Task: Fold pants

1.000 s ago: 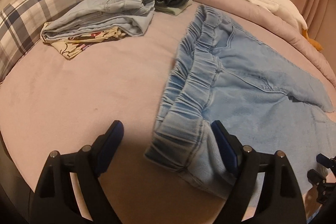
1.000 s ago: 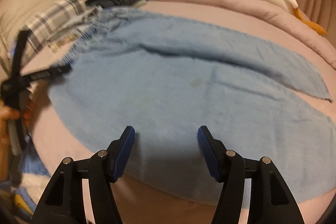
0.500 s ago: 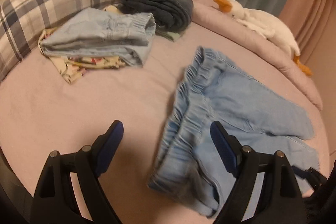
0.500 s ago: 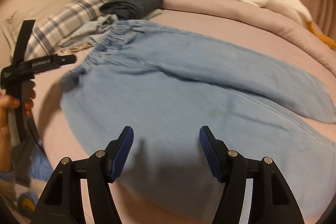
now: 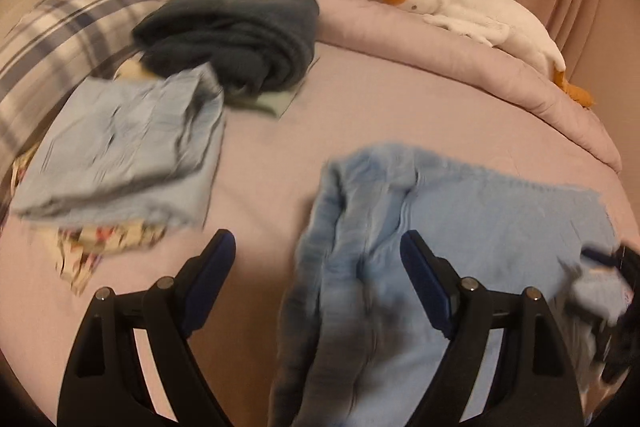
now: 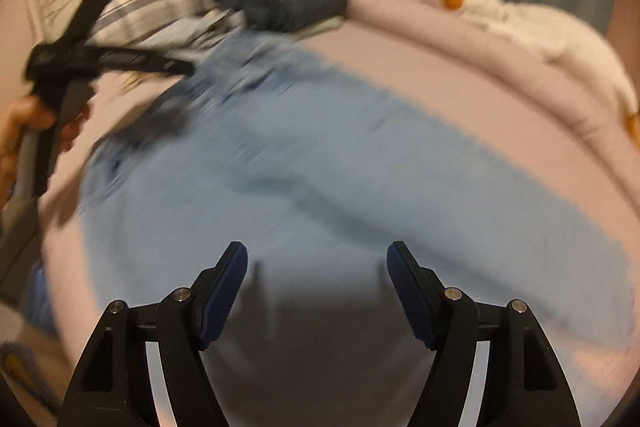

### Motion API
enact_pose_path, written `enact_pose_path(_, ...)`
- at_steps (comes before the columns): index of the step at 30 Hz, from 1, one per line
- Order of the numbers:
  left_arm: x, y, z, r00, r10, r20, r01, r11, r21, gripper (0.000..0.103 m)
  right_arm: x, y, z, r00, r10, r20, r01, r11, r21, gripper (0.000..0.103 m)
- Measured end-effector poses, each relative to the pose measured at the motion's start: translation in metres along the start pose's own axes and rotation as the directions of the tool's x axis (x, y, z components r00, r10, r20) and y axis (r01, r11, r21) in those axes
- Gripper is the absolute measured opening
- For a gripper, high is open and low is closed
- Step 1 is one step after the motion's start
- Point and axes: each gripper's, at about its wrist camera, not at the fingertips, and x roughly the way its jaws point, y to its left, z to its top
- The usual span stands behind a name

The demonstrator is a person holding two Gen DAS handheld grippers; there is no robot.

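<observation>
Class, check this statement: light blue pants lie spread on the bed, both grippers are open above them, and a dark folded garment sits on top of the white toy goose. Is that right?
Not quite. In the left wrist view the dark folded garment sits beside the plaid pillow, well apart from the white toy goose. The light blue pants, left gripper and right gripper are as stated.

Light blue denim pants (image 5: 472,227) are seen on a mauve bedsheet (image 5: 360,107); a plaid grey-and-white pillow (image 5: 52,39) and a white, orange-beaked plush goose (image 5: 472,11) are shown.
</observation>
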Motion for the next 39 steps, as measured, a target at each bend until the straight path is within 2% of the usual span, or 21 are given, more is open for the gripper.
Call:
enact_pose_path(4, 0.025, -0.006, 0.018, 0.999, -0.012, -0.037, 0.013, 1.000, 0.024, 0.084, 0.021, -0.049, 0.045, 0.998, -0.028, 0.052, 0.026, 0.999, 0.038, 0.072)
enact_pose_path(6, 0.036, -0.004, 0.023, 0.998, -0.025, -0.062, 0.026, 1.000, 0.014, 0.083, 0.038, -0.072, 0.060, 0.996, -0.077, 0.037, 0.075, 0.996, 0.049, 0.072)
enact_pose_path(9, 0.047, -0.001, 0.028, 0.996, -0.032, -0.084, 0.033, 0.999, 0.016, 0.082, 0.072, -0.088, 0.077, 0.994, -0.110, -0.019, 0.110, 0.994, -0.005, 0.072)
enact_pose_path(12, 0.054, 0.001, 0.030, 0.992, -0.078, -0.099, 0.082, 0.996, 0.034, 0.061, 0.100, -0.097, 0.082, 0.990, -0.092, -0.102, 0.085, 0.994, -0.074, 0.072)
enact_pose_path(14, 0.058, -0.001, 0.030, 0.988, -0.107, -0.112, 0.113, 0.993, 0.043, 0.037, 0.118, -0.102, 0.084, 0.983, -0.090, -0.158, 0.070, 0.989, -0.129, 0.072)
enact_pose_path(16, 0.059, -0.007, 0.027, 0.990, -0.090, -0.106, 0.098, 0.992, 0.075, 0.036, 0.130, -0.111, 0.087, 0.977, -0.060, -0.205, 0.030, 0.989, -0.148, 0.072)
enact_pose_path(18, 0.056, -0.014, 0.025, 0.994, -0.070, -0.088, 0.080, 0.990, 0.116, 0.032, 0.135, -0.122, 0.091, 0.969, 0.024, -0.246, -0.048, 0.995, -0.089, 0.069)
enact_pose_path(20, 0.053, -0.018, 0.026, 0.995, -0.071, -0.076, 0.080, 0.988, 0.132, 0.030, 0.135, -0.127, 0.091, 0.961, 0.069, -0.268, -0.088, 0.994, -0.061, 0.047)
enact_pose_path(21, 0.052, -0.018, 0.025, 0.995, -0.064, -0.070, 0.073, 0.988, 0.137, 0.030, 0.130, -0.122, 0.090, 0.963, 0.070, -0.259, -0.095, 0.992, -0.084, 0.037)
enact_pose_path(22, 0.050, -0.019, 0.025, 0.996, -0.059, -0.066, 0.068, 0.987, 0.142, 0.029, 0.126, -0.116, 0.088, 0.967, 0.062, -0.247, -0.092, 0.989, -0.112, 0.018)
enact_pose_path(25, 0.043, -0.021, 0.025, 0.997, -0.053, -0.055, 0.060, 0.989, 0.138, 0.028, 0.109, -0.095, 0.077, 0.977, -0.001, -0.212, -0.041, 0.980, -0.194, 0.009)
enact_pose_path(27, 0.033, -0.022, 0.026, 0.998, -0.054, -0.036, 0.059, 0.989, 0.137, 0.028, 0.097, -0.085, 0.068, 0.981, -0.051, -0.186, 0.010, 0.976, -0.218, 0.007)
enact_pose_path(31, 0.004, -0.020, 0.022, 0.997, -0.076, 0.019, 0.073, 0.989, 0.132, 0.028, 0.056, -0.070, 0.066, 0.987, -0.151, -0.060, 0.135, 0.967, -0.215, 0.007)
enact_pose_path(36, -0.037, -0.018, 0.000, 0.986, -0.134, 0.095, 0.121, 0.984, 0.132, 0.028, -0.013, -0.048, 0.049, 0.976, -0.203, 0.083, 0.216, 0.954, -0.208, 0.007)
enact_pose_path(39, -0.058, -0.017, -0.020, 0.978, -0.172, 0.119, 0.155, 0.978, 0.143, 0.029, -0.047, -0.022, 0.027, 0.970, -0.198, 0.138, 0.225, 0.947, -0.227, 0.007)
